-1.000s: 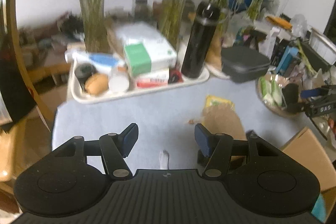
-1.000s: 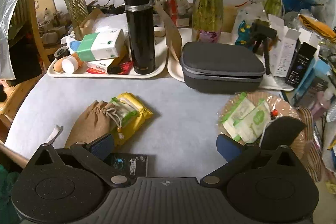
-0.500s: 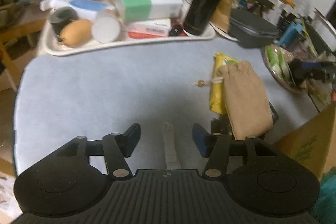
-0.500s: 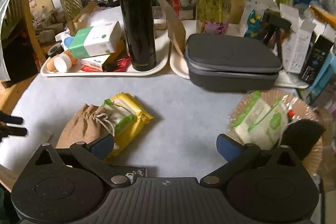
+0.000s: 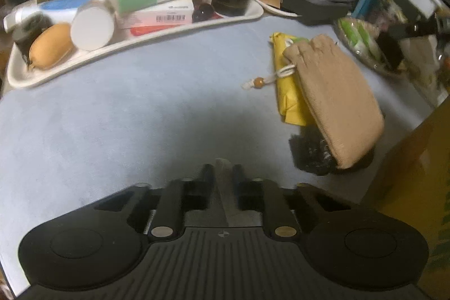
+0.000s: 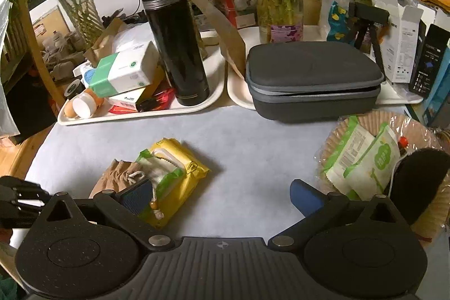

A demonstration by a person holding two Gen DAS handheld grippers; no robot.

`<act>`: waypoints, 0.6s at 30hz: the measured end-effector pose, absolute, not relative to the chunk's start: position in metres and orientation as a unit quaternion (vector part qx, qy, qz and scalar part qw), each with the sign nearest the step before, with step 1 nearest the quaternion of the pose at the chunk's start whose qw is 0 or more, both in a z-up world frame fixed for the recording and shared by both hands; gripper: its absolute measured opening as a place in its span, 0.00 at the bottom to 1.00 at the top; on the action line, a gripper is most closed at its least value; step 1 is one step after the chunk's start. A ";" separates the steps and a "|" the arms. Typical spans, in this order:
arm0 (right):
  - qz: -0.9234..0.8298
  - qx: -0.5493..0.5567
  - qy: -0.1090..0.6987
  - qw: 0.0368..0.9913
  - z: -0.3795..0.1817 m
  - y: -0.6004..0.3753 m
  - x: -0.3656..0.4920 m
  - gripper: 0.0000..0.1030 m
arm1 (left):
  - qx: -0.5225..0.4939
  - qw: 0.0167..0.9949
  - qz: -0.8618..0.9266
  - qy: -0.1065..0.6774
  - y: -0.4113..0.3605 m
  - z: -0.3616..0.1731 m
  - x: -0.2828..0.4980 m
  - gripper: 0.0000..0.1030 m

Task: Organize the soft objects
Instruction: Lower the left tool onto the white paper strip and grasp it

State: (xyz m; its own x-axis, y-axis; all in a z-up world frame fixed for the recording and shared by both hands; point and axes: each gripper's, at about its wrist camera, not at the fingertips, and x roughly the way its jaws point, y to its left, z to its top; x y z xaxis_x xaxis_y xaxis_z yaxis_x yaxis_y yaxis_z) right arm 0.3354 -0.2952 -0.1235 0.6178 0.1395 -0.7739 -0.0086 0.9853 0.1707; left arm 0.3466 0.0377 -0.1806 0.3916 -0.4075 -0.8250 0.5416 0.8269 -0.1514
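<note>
In the left wrist view, the left claw [image 5: 222,173] is clenched on a pale strip [image 5: 223,182] that lies on the grey-blue table cover [image 5: 112,117] and runs back between its two fingers. Ahead of it and to the right lies a tan drawstring pouch [image 5: 334,100], resting partly on a yellow wipes pack [image 5: 287,100] and partly on a dark fuzzy thing [image 5: 312,151] nearer the claw. Far ahead to the left stands a white tray [image 5: 135,42] of boxes and bottles.

In the right wrist view, the right claw [image 6: 222,191] is released, fingers wide apart over bare cover with nothing between them. The pouch [image 6: 118,173] and yellow pack [image 6: 180,173] lie just beyond its left finger. Past its right finger sits a woven basket [image 6: 419,131] with green wipes packets [image 6: 365,159]. Straight ahead, further off, is a grey zip case [image 6: 312,75].
</note>
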 end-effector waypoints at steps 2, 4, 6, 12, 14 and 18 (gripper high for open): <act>0.043 0.077 0.434 0.896 -0.124 -0.295 0.336 1.00 | 0.067 0.830 -0.290 0.472 0.038 -0.180 0.349 0.04; 0.044 0.077 0.433 0.897 -0.124 -0.294 0.337 1.00 | 0.069 0.837 -0.289 0.460 0.037 -0.178 0.353 0.02; 0.045 0.075 0.431 0.898 -0.124 -0.293 0.338 1.00 | 0.078 0.844 -0.281 0.450 0.035 -0.177 0.359 0.02; 0.041 0.074 0.432 0.898 -0.127 -0.293 0.341 1.00 | 0.096 0.868 -0.255 0.414 0.030 -0.168 0.369 0.13; 0.041 0.078 0.434 0.897 -0.128 -0.295 0.342 1.00 | 0.092 0.867 -0.240 0.427 0.031 -0.168 0.370 0.31; 0.045 0.076 0.436 0.895 -0.130 -0.293 0.344 1.00 | 0.063 0.859 -0.243 0.446 0.037 -0.168 0.366 0.38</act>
State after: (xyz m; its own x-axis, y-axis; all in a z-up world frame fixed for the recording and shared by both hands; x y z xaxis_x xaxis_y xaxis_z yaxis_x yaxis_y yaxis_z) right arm 0.3438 -0.2931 -0.1298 0.6151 0.1478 -0.7744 -0.0145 0.9842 0.1764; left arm 0.3656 0.0366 -0.1684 0.4836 -0.3608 -0.7975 0.4729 0.8744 -0.1087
